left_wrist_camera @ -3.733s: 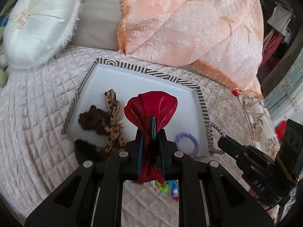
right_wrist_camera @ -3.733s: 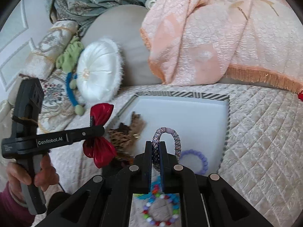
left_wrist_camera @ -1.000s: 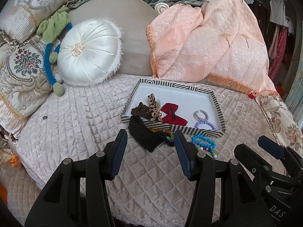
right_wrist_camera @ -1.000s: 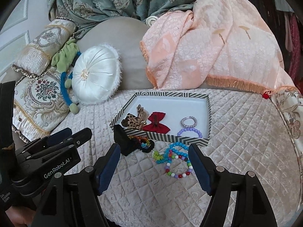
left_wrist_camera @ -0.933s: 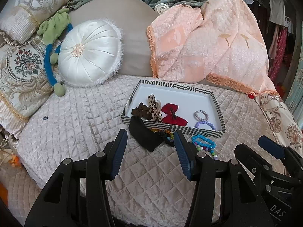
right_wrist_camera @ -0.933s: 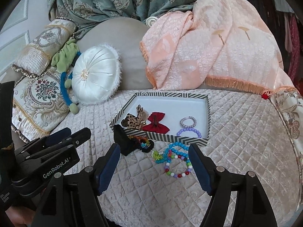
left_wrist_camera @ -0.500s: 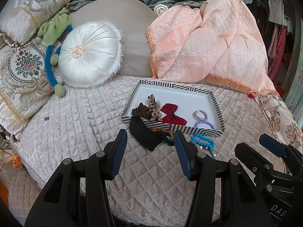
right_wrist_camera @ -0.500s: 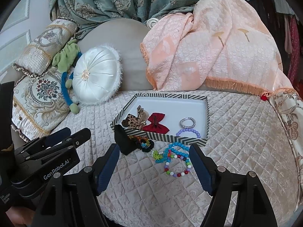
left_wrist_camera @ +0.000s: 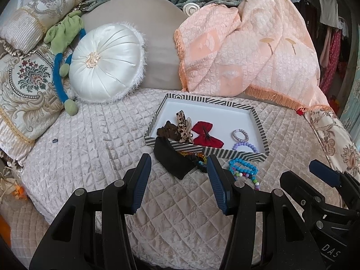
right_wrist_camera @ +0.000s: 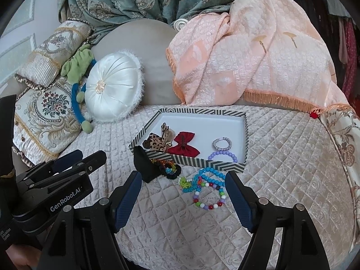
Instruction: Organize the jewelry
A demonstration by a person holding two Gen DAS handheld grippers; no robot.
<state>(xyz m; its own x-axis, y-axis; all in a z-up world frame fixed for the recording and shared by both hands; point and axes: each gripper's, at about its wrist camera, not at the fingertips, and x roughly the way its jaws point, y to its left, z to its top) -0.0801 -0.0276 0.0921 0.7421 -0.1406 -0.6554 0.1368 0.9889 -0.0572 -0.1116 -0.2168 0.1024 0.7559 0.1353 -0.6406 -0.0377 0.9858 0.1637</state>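
The left gripper (left_wrist_camera: 178, 164) is seen from its own camera with its blue-padded jaws spread wide and nothing between them, held above a quilted beige bedspread (left_wrist_camera: 94, 148). The right gripper (right_wrist_camera: 183, 184) is likewise released, its jaws parted and empty, held above the same bedspread and near the other tool. Just beyond the jaws, loose pieces are laid on the quilt: a black pouch (right_wrist_camera: 144, 165), a dark multicoloured scrunchie (right_wrist_camera: 168, 167) touching it, a blue bead bracelet (right_wrist_camera: 211, 174) and a multicoloured bead bracelet (right_wrist_camera: 209, 199) partly overlapped by the blue one. Directly behind these, a tray (right_wrist_camera: 246, 132) with a black-and-white striped rim and a white floor is set on the bedspread. Inside it, along the near side, a leopard-print bow (right_wrist_camera: 158, 142) is placed at the left, a red bow (right_wrist_camera: 184, 146) just beside it, then a grey braided hair tie (right_wrist_camera: 222, 143) and a purple bead bracelet (right_wrist_camera: 222, 156) at the right. In the left camera's view a brown scrunchie (left_wrist_camera: 165, 131) is also seen against the leopard bow. Farther back, a round white satin cushion (left_wrist_camera: 108, 61) is propped at the left and a peach fringed throw (left_wrist_camera: 249, 54) is draped at the right.
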